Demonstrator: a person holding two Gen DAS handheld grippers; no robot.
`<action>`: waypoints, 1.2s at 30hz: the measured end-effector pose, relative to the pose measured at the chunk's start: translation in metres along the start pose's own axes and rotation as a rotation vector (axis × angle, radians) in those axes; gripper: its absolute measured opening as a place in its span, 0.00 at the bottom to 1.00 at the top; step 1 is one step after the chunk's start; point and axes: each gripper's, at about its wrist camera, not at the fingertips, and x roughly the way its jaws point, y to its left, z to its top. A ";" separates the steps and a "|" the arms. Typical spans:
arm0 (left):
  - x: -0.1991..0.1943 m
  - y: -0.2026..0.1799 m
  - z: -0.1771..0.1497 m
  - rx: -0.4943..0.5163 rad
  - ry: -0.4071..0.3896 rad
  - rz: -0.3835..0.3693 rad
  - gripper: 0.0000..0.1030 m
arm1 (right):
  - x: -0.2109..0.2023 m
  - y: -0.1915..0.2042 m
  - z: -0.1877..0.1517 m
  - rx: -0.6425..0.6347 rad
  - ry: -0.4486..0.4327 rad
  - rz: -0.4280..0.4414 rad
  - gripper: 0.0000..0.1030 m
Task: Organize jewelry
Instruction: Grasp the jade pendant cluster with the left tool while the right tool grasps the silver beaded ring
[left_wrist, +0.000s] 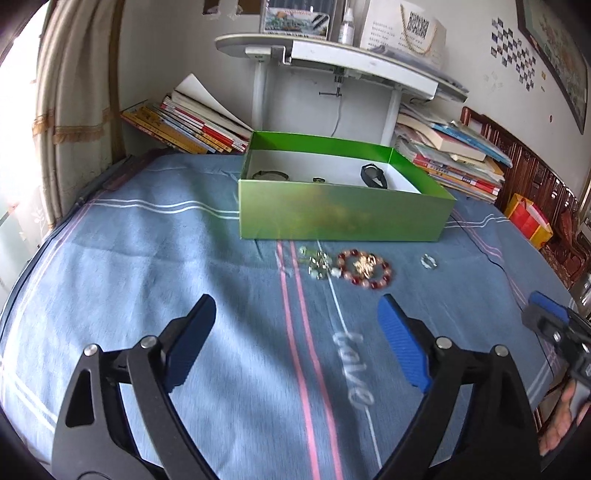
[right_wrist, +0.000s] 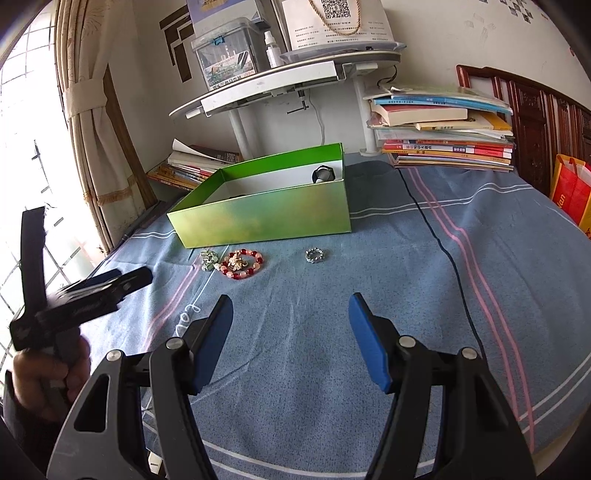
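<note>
Your left gripper (left_wrist: 297, 325) and right gripper (right_wrist: 291, 325), jaws spread and empty, face 3 pieces near the green box (left_wrist: 343, 212), beaded bracelet (left_wrist: 365, 269) likely first.

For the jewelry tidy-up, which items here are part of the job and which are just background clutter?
Part of the job:
- green box, watches already inside
- red bead bracelet
- small charm cluster
- silver ring
- left hand-held gripper, open and empty

Just lying about:
- book stacks
- desk shelf
- spray bottle

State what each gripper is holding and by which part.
Nothing is held. The left gripper and right gripper are both open and empty above the blue cloth.
</note>
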 end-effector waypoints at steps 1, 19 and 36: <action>0.005 -0.001 0.003 0.006 0.006 0.002 0.84 | 0.002 0.000 0.001 -0.001 0.003 0.000 0.62; 0.109 -0.010 0.042 0.019 0.201 -0.001 0.63 | 0.083 0.004 0.046 -0.138 0.200 -0.063 0.61; 0.067 0.003 0.041 -0.010 0.068 0.015 0.26 | 0.146 -0.006 0.054 -0.138 0.301 -0.098 0.46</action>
